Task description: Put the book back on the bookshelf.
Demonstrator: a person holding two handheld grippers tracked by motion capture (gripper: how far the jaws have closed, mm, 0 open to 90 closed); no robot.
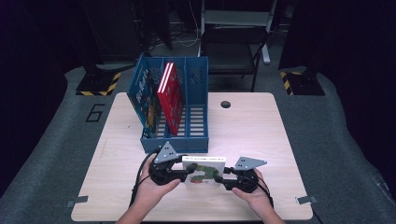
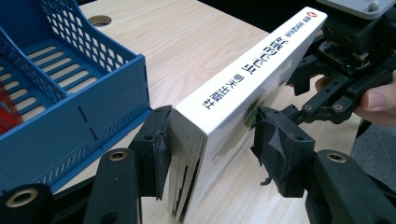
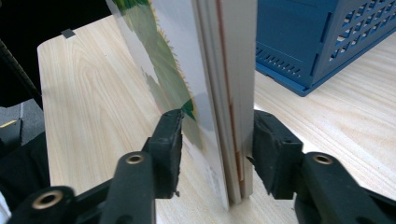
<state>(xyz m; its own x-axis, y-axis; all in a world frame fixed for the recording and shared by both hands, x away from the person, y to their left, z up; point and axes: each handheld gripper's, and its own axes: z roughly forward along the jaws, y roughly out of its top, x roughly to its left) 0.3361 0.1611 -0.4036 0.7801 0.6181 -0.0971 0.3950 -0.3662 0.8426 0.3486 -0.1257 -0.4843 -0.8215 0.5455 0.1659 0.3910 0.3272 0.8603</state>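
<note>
Both the left gripper (image 1: pixel 183 171) and right gripper (image 1: pixel 228 178) clamped the upright book (image 1: pixel 204 170); uneven squeezing could topple it toward the near file rack (image 1: pixel 175 143)

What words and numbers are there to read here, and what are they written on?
"6": on the grey floor mat, left of the table.
Black Chinese characters under a small red logo: on the white book's spine; too blurred to quote reliably.
Pale lettering on the blue book in the blue file rack: too small to read.
</note>
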